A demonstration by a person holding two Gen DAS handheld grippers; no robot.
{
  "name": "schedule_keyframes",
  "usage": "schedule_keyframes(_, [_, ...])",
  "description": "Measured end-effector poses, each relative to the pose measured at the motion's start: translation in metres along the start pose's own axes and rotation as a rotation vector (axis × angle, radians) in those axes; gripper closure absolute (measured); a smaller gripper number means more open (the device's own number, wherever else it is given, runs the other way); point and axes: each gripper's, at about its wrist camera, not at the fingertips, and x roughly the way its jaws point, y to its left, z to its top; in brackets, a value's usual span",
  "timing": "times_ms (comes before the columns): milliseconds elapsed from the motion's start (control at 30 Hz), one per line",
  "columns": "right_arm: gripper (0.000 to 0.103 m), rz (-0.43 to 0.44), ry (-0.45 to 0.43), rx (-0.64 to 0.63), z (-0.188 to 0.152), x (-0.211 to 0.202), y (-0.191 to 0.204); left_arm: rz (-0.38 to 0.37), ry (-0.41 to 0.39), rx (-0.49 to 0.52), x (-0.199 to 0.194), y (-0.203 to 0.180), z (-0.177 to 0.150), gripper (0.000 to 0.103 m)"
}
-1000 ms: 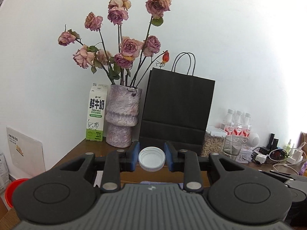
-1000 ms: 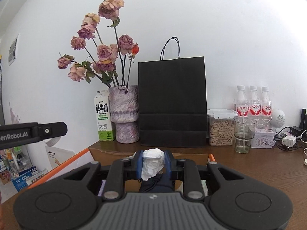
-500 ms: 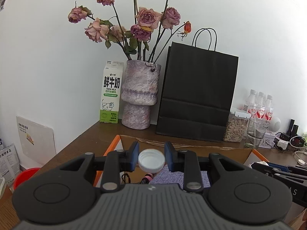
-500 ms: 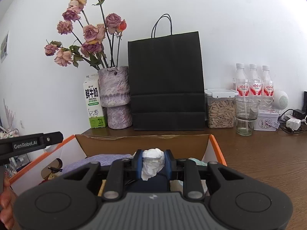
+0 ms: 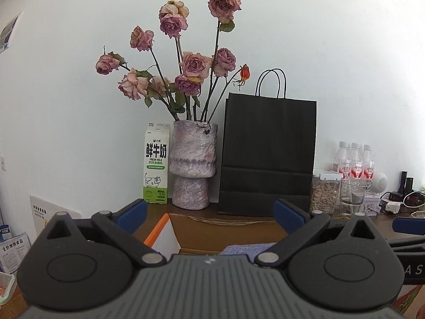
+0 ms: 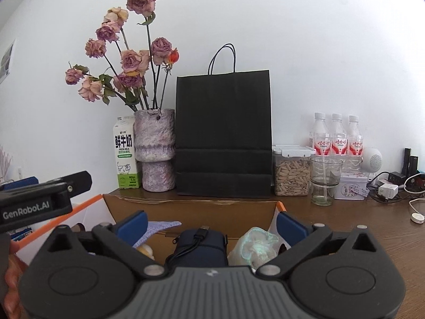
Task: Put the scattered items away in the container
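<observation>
Both your grippers over the cardboard box, fingers spread, nothing held.

Your left gripper (image 5: 209, 214): blue fingers (image 5: 131, 214) wide apart, empty; the cardboard box (image 5: 225, 230) lies below and between them, a blue-grey cloth (image 5: 247, 248) inside. Your right gripper (image 6: 211, 224): fingers likewise spread, empty; between and beneath them, inside the box, a dark blue pouch (image 6: 199, 248) with a cable at centre, a pale crumpled wad (image 6: 255, 247) just beside the right finger, cloth by the left. Behind the box: vase (image 6: 155, 148), black paper bag (image 6: 224, 133).
</observation>
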Motion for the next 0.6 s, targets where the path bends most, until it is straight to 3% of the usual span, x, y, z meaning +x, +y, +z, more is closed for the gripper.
schedule_keyframes(333, [0.0, 0.005, 0.011, -0.019, -0.002, -0.007, 0.005, 0.011, 0.004, 0.01, -0.011, 0.001, -0.004, 0.0])
schedule_keyframes(600, [0.0, -0.027, 0.041, -0.038, -0.022, -0.03, 0.006, 0.048, 0.067, 0.041, -0.036, 0.001, -0.018, 0.0])
